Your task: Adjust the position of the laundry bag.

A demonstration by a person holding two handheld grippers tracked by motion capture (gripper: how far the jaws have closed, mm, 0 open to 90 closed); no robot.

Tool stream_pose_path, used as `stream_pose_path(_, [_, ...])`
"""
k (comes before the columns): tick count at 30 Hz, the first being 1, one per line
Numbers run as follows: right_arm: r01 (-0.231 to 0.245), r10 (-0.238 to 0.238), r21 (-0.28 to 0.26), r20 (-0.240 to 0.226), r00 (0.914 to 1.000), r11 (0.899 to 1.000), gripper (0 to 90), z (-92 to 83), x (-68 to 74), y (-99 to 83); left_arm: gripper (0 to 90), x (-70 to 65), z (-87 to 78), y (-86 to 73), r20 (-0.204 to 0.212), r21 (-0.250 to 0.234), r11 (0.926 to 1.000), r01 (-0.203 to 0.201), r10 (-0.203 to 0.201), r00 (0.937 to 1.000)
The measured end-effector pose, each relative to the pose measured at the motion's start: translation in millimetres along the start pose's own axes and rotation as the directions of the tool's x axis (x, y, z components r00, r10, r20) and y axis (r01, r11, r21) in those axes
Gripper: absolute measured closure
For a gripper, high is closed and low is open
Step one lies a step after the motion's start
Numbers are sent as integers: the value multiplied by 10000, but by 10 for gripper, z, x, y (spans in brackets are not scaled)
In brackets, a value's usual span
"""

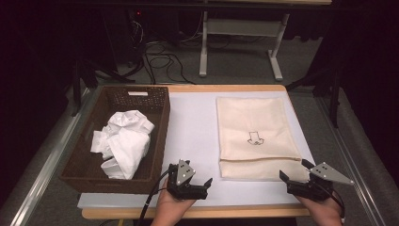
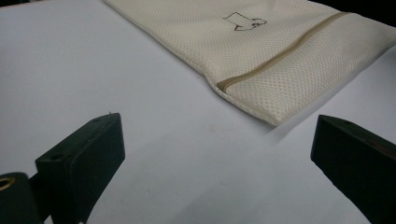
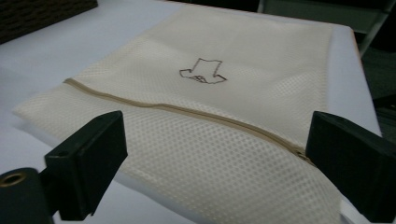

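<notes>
High view, your left claw [image 1: 200,181] low over the desk [image 1: 193,122], jaws apart, right claw [image 1: 295,170] at the mesh bag [image 1: 256,134] near edge, jaws apart.

table [image 1: 197,136] with basket [image 1: 94,174], mesh bag [image 1: 256,122]

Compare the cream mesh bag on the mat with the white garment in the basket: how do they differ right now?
The mesh bag lies flat and smooth on the white mat; the white garment sits crumpled in a heap inside the brown basket. The mesh bag is cream, with a zipper and a small printed shirt outline; the white garment is plain. The mesh bag lies between the two grippers; the white garment is off to the left. Both are untouched fabric.
</notes>
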State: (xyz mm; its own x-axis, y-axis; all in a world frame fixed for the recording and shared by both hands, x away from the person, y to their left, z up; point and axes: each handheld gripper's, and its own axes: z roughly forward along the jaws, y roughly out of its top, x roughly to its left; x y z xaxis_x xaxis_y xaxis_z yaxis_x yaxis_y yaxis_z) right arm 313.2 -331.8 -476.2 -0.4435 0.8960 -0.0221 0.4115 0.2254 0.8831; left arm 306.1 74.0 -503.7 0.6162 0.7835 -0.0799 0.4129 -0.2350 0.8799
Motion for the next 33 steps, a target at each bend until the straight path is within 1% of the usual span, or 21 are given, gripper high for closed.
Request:
stream_pose_path(3, [-317,313,148,253,9992,9994,140,9,-120,-29,47,3,1,-3,-18,19,10000,1,-1,10000])
stream_pose_path(4, [-317,313,148,253,9992,9994,140,9,-120,-29,58,3,1,-3,-18,19,10000,1,-1,10000])
stream_pose_path(5, [-480,467,295,436,9980,9984,162,30,-209,-51,74,8,-4,-5,-27,12,10000,62,-62,10000])
stream_pose_path(6, [-699,674,442,563,9961,9966,168,38,-246,-61,88,10,-6,-6,-30,1,10000,90,-90,10000])
stream_pose_path(8, [-793,752,561,720,9946,9953,179,50,-287,-70,119,14,-8,-6,-7,27,9999,111,-111,9999])
stream_pose_path(9, [-982,901,806,984,9911,9919,203,71,-354,-90,133,12,11,-6,20,45,9997,223,-223,9997])
stream_pose_path(10, [-995,897,907,1059,9903,9909,213,84,-388,-104,144,6,31,-4,56,95,9997,233,-233,9997])
stream_pose_path(13, [-1275,1112,1256,1294,9853,9839,228,111,-465,-154,159,-21,95,13,140,236,9993,294,-298,9995])
stream_pose_path(16, [-1347,1147,1382,1438,9829,9812,242,120,-506,-175,180,-118,239,62,240,536,9985,88,-101,9997])
stream_pose_path(17, [-1429,1211,1407,1527,9808,9797,264,118,-541,-188,194,-180,350,96,259,731,9973,-74,55,9997])
stream_pose_path(18, [-1483,1264,1404,1538,9800,9789,276,117,-555,-195,212,-180,350,96,259,731,9973,-74,55,9997])
stream_pose_path(19, [-1464,1238,1429,1556,9800,9789,294,116,-572,-200,231,-210,455,119,270,932,9956,-118,93,9996])
stream_pose_path(20, [-1487,1253,1446,1593,9792,9782,309,116,-586,-208,248,-210,455,119,270,932,9956,-118,93,9996])
stream_pose_path(21, [-1485,1245,1509,1578,9796,9773,326,119,-609,-218,267,-209,545,140,305,1146,9934,81,-117,9995])
stream_pose_path(22, [-1485,1245,1509,1578,9796,9773,326,119,-609,-218,306,-209,545,140,305,1146,9934,81,-117,9995])
stream_pose_path(23, [-1699,1447,1676,1524,9777,9711,362,135,-648,-240,361,-199,598,169,422,1251,9920,198,-252,9988])
stream_pose_path(24, [-1766,1516,1758,1470,9775,9685,374,149,-666,-253,402,-195,620,185,431,1289,9914,206,-263,9987])
stream_pose_path(27, [-1854,1593,2029,1382,9775,9615,422,176,-682,-265,457,-198,699,222,603,1680,9856,214,-319,9977])
stream_pose_path(29, [-1680,1428,2076,1311,9810,9637,451,187,-664,-258,480,-204,744,226,649,1902,9813,286,-417,9970])
stream_pose_path(31, [-1557,1289,2295,1274,9834,9608,466,205,-636,-256,504,-208,779,211,736,2018,9785,425,-585,9956])
stream_pose_path(33, [-1531,1244,2385,1309,9835,9590,477,213,-624,-254,592,-212,791,201,781,2093,9773,323,-497,9957])
